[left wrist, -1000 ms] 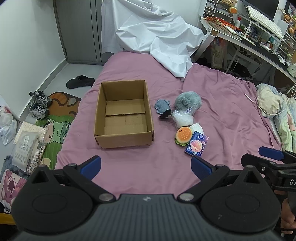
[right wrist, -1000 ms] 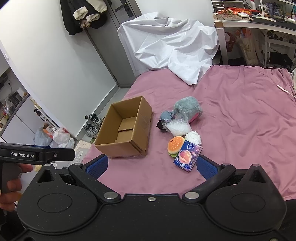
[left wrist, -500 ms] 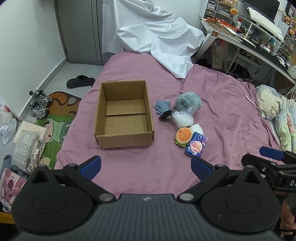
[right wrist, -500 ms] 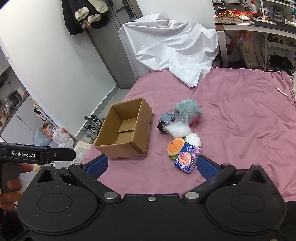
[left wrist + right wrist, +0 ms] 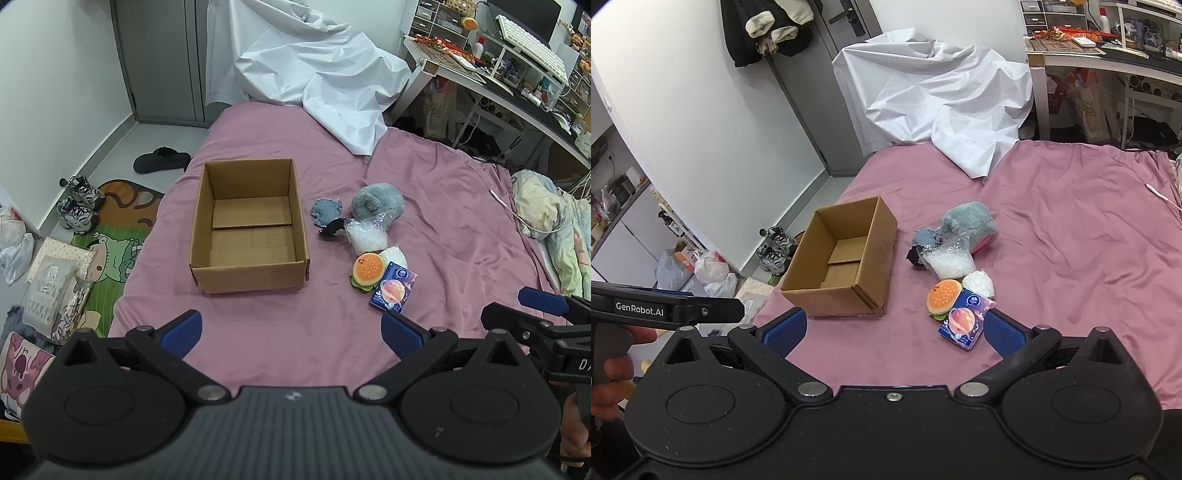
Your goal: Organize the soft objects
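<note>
Wrinkled pink bed sheet [image 5: 443, 206], rigid cardboard box [image 5: 251, 284], fuzzy grey plush [image 5: 376, 201]; both hand-held grippers, left [image 5: 291, 328] and right [image 5: 894, 326], wide, empty.

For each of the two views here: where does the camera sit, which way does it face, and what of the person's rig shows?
Left wrist: on the left gripper, looking along the pink bed at the empty cardboard box; right gripper at right edge.
Right wrist: on the right gripper, facing the burger toy and tissue pack; left gripper and hand at left.
Shared: box, toy pile, white sheet.
</note>
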{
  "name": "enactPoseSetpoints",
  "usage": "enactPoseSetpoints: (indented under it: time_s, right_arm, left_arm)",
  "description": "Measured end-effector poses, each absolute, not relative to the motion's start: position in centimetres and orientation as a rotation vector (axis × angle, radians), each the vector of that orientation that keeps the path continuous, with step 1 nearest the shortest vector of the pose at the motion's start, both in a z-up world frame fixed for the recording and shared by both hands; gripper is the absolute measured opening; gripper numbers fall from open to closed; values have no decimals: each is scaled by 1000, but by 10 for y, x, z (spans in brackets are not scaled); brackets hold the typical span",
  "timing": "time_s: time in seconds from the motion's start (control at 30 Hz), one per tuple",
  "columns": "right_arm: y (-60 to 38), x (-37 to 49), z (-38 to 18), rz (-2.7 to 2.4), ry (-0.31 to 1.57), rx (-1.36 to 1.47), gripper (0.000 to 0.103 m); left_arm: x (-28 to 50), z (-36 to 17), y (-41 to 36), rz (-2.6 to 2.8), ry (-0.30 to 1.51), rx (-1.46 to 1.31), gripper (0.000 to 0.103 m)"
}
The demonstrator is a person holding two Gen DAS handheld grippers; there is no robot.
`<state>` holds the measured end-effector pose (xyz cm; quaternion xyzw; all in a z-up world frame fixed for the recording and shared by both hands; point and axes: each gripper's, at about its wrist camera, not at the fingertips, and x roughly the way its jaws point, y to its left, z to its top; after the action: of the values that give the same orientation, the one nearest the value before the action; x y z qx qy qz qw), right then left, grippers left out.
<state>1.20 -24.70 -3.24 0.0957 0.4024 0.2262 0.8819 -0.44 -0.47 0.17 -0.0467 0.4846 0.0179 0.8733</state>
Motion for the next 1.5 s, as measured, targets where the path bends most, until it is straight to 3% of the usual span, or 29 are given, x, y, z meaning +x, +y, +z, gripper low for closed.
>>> enactPoseSetpoints:
  time_s: [1.5]
  right_arm:
    - [-240, 14, -34, 551, 795, 148, 103]
  left_arm:
    - [-8, 9, 7, 181, 963, -83, 102]
